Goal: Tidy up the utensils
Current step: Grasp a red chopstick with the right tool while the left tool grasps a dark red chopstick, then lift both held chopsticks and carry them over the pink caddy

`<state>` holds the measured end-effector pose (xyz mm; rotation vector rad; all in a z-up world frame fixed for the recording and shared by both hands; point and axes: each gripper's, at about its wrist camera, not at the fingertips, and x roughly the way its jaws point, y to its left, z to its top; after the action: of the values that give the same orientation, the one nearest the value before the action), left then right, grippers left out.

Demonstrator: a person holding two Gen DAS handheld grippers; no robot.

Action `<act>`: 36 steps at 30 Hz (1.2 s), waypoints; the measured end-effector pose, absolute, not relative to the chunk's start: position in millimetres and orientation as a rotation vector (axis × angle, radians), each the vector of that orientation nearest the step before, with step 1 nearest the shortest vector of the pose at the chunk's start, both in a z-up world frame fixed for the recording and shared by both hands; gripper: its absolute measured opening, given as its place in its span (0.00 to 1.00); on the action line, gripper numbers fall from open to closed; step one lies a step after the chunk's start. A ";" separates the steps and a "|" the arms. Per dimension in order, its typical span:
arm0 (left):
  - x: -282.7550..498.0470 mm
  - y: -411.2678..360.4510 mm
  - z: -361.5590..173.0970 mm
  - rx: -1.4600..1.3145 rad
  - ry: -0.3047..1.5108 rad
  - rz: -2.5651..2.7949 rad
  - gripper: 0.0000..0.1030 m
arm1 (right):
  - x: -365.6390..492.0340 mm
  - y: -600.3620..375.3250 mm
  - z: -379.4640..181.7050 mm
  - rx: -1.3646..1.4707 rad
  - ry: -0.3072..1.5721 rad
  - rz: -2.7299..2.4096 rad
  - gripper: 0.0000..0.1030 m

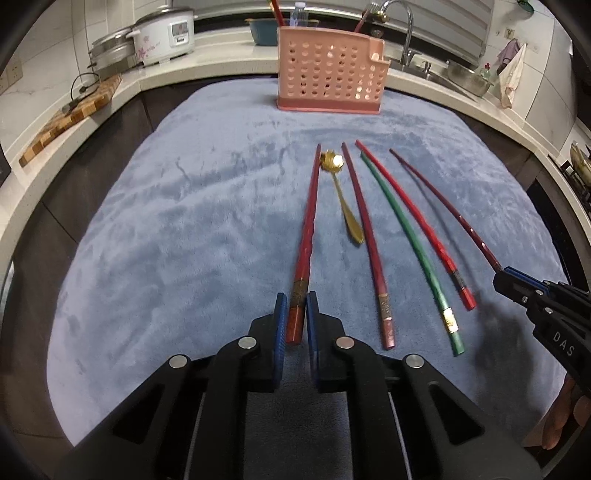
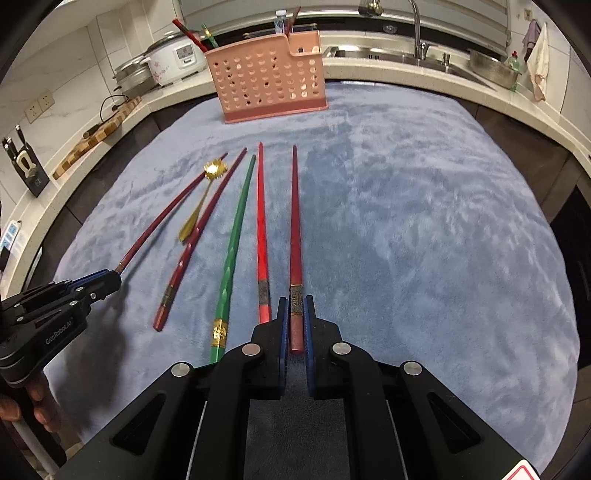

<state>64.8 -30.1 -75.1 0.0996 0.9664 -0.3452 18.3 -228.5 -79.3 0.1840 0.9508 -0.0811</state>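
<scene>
Both grippers clamped on chopstick ends, five chopsticks and one spoon on the cloth.

We find the left gripper (image 1: 296, 314) gripping the outermost red chopstick (image 1: 308, 221) at its butt, and the right gripper (image 2: 296, 317) gripping the dark red chopstick (image 2: 295, 229) likewise. Between these two lie the gold spoon (image 1: 341, 195), a maroon chopstick (image 1: 365, 236), the green chopstick (image 1: 410, 251) and a bright red chopstick (image 1: 413, 221), all on the blue cloth (image 1: 184, 240), short of the pink utensil basket (image 1: 330, 74).

Blue cloth (image 1: 184, 229) over the table. Counter behind: rice cooker (image 1: 164, 35), steel pot (image 1: 110, 53), cutting board (image 1: 70, 114), faucet (image 1: 404, 29), steel bowl (image 1: 469, 75). Knife block (image 2: 29, 168) at left wall.
</scene>
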 end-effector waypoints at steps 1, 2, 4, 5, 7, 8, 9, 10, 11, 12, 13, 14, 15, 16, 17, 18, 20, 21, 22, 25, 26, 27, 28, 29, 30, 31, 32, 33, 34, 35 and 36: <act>64.7 -30.1 -70.3 0.099 0.957 -0.347 0.09 | 18.7 -229.8 -73.3 0.189 0.939 -0.081 0.07; 64.2 -30.1 -65.9 0.098 0.947 -0.349 0.09 | 19.0 -230.8 -68.1 0.192 0.928 -0.080 0.07; 64.2 -30.0 -52.6 0.091 0.916 -0.356 0.08 | 19.7 -232.2 -56.5 0.195 0.903 -0.080 0.07; 64.3 -29.6 -44.2 0.086 0.898 -0.360 0.08 | 19.8 -233.3 -51.0 0.196 0.891 -0.080 0.07; 65.9 -28.4 -31.5 0.075 0.872 -0.365 0.07 | 20.5 -234.8 -39.4 0.200 0.867 -0.080 0.07; 67.3 -27.9 -26.3 0.069 0.863 -0.368 0.07 | 21.3 -236.1 -33.3 0.202 0.856 -0.082 0.07; 69.4 -26.4 -18.2 0.061 0.847 -0.369 0.07 | 21.7 -236.9 -28.9 0.205 0.847 -0.082 0.07; 70.8 -25.9 -12.6 0.057 0.837 -0.370 0.07 | 23.1 -238.6 -22.4 0.210 0.835 -0.082 0.07; 72.7 -25.4 -7.3 0.054 0.828 -0.370 0.07 | 24.4 -240.3 -15.9 0.214 0.822 -0.082 0.07; 76.1 -24.1 0.9 0.048 0.814 -0.368 0.07 | 25.7 -241.9 -9.1 0.217 0.808 -0.082 0.07; 78.2 -23.2 5.2 0.044 0.805 -0.367 0.07 | 26.9 -242.9 -4.2 0.219 0.798 -0.081 0.07; 81.0 -21.9 10.2 0.040 0.795 -0.363 0.07 | 28.8 -244.4 2.1 0.220 0.786 -0.082 0.07; 85.3 -20.1 16.3 0.042 0.780 -0.352 0.07 | 30.9 -246.8 9.5 0.222 0.771 -0.083 0.07; 88.9 -18.3 20.2 0.043 0.771 -0.341 0.07 | 31.6 -249.0 15.2 0.225 0.758 -0.084 0.07; 92.4 -15.9 22.9 0.043 0.765 -0.330 0.07 | 32.7 -250.9 20.4 0.228 0.747 -0.086 0.07; 97.6 -10.9 26.1 0.037 0.761 -0.313 0.07 | 33.2 -253.1 26.7 0.230 0.733 -0.089 0.07; 106.0 -1.2 32.5 0.026 0.753 -0.289 0.07 | 35.5 -258.1 36.2 0.233 0.716 -0.091 0.07; 109.7 2.3 34.9 0.028 0.747 -0.277 0.07 | 37.2 -261.4 41.7 0.239 0.707 -0.090 0.07; 113.4 6.3 38.2 0.029 0.738 -0.267 0.07 | 38.8 -263.8 45.3 0.242 0.701 -0.088 0.07; 122.9 15.6 51.5 0.025 0.713 -0.251 0.07 | 45.5 -270.2 62.0 0.243 0.668 -0.089 0.07; 125.3 18.0 56.1 0.023 0.704 -0.249 0.07 | 48.5 -272.3 68.1 0.244 0.655 -0.087 0.07; 128.7 19.4 62.3 0.022 0.694 -0.249 0.07 | 50.6 -273.3 72.4 0.247 0.645 -0.084 0.07; 132.2 19.5 68.5 0.022 0.682 -0.251 0.07 | 54.4 -275.0 79.3 0.250 0.630 -0.080 0.07; 135.1 19.1 74.0 0.024 0.670 -0.253 0.07 | 57.6 -276.0 85.2 0.251 0.618 -0.077 0.07; 136.6 17.3 78.6 0.026 0.659 -0.256 0.07 | 62.8 -276.9 92.5 0.247 0.602 -0.073 0.07; 139.7 15.9 84.5 0.026 0.645 -0.261 0.07 | 66.2 -276.8 96.9 0.242 0.593 -0.072 0.07; 142.3 14.5 88.7 0.027 0.635 -0.266 0.07 | 71.5 -276.4 103.1 0.233 0.579 -0.072 0.07; 146.6 12.2 95.1 0.029 0.624 -0.272 0.07 | 75.5 -275.4 107.4 0.228 0.571 -0.070 0.07; 150.9 10.2 101.3 0.028 0.613 -0.280 0.07 | 82.6 -275.0 114.5 0.225 0.556 -0.062 0.07; 155.9 6.7 109.4 0.024 0.598 -0.293 0.07 | 88.0 -275.2 119.5 0.226 0.547 -0.056 0.07; 159.5 3.6 114.9 0.023 0.589 -0.301 0.07 | 92.5 -274.9 123.7 0.226 0.538 -0.052 0.07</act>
<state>159.5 3.6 114.9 0.0233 0.5888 -0.3011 92.5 -274.9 123.7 0.2263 0.5376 -0.0519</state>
